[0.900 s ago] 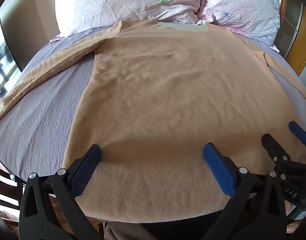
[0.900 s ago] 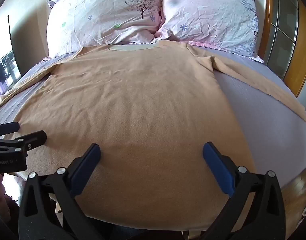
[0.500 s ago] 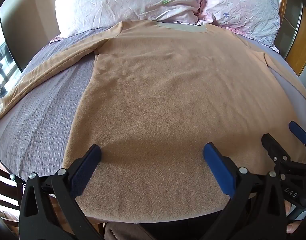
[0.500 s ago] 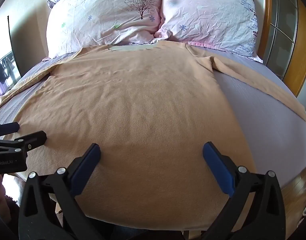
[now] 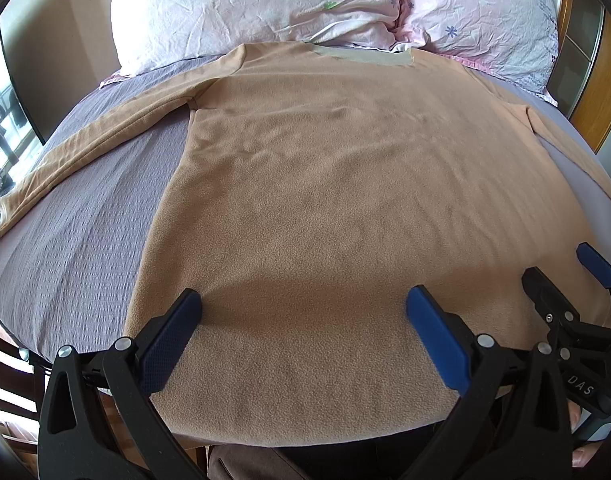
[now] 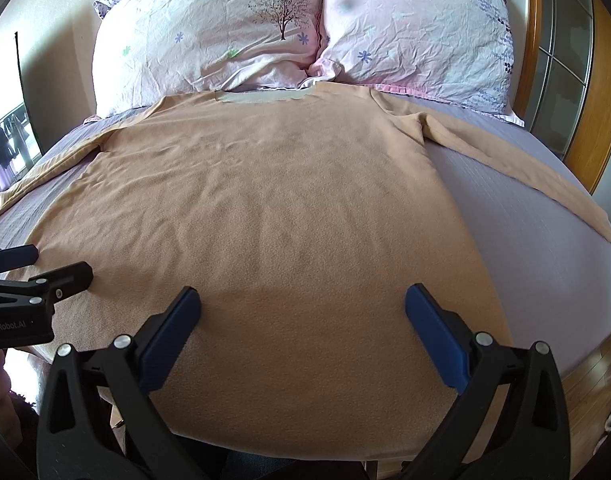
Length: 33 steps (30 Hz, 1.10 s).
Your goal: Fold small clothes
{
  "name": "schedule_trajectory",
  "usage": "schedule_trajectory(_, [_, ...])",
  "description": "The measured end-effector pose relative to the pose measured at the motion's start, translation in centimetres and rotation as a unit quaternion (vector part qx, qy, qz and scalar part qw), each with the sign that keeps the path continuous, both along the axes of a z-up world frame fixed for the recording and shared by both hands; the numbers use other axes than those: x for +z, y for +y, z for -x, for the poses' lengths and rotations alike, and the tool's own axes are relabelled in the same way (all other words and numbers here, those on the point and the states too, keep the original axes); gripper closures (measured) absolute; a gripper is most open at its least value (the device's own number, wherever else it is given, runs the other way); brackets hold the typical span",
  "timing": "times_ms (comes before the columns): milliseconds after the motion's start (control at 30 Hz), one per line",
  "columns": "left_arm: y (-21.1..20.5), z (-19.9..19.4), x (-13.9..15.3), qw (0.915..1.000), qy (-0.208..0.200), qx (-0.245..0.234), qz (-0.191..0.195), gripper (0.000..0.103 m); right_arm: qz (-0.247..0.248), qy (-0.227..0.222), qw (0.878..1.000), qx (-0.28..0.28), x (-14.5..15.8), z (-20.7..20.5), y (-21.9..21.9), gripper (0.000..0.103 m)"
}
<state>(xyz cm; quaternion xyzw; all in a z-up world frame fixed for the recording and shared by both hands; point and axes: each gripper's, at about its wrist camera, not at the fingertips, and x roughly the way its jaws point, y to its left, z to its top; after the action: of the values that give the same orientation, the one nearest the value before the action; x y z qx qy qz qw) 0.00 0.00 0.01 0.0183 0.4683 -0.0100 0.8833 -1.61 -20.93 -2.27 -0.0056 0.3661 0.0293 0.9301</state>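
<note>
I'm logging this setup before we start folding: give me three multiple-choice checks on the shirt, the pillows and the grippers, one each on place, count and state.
1. Where does the shirt's collar lie?
A. At the near bed edge
B. Against the pillows
C. Hanging off the bed's left side

2. How many pillows are at the head of the bed?
A. One
B. Two
C. Four

3. What state are both grippers in?
A. Open, holding nothing
B. Shut on a sleeve
C. Shut on the hem

Answers:
1 B: the tan shirt lies flat with its pale collar touching the pillows.
2 B: two floral pillows sit side by side.
3 A: the left gripper and right gripper have fingers spread wide over the hem.
</note>
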Motion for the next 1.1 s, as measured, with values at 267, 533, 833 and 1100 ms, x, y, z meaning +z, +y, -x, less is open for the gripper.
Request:
schedule_trajectory(267, [0.0, 0.01, 0.0, 1.0, -0.001, 0.0, 0.0, 0.001, 0.0, -0.001, 1.0, 0.0, -0.03, 0.04, -0.01, 0.002])
schedule_trajectory(533, [0.0, 0.01, 0.01, 1.0, -0.002, 0.0, 0.0, 0.001, 0.0, -0.003, 1.0, 0.0, 0.01, 0.06, -0.1, 0.002])
schedule_trajectory(833, [0.0, 0.01, 0.02, 1.0, -0.002, 0.0, 0.0, 0.001, 0.0, -0.005, 1.0, 0.001, 0.02, 0.33, -0.05, 0.002])
schedule_trajectory(1100, [0.01, -0.15, 0.04, 1.0, -0.004, 0.0, 0.0, 0.001, -0.001, -0.007, 1.0, 0.0, -0.01, 0.22, -0.17, 0.002])
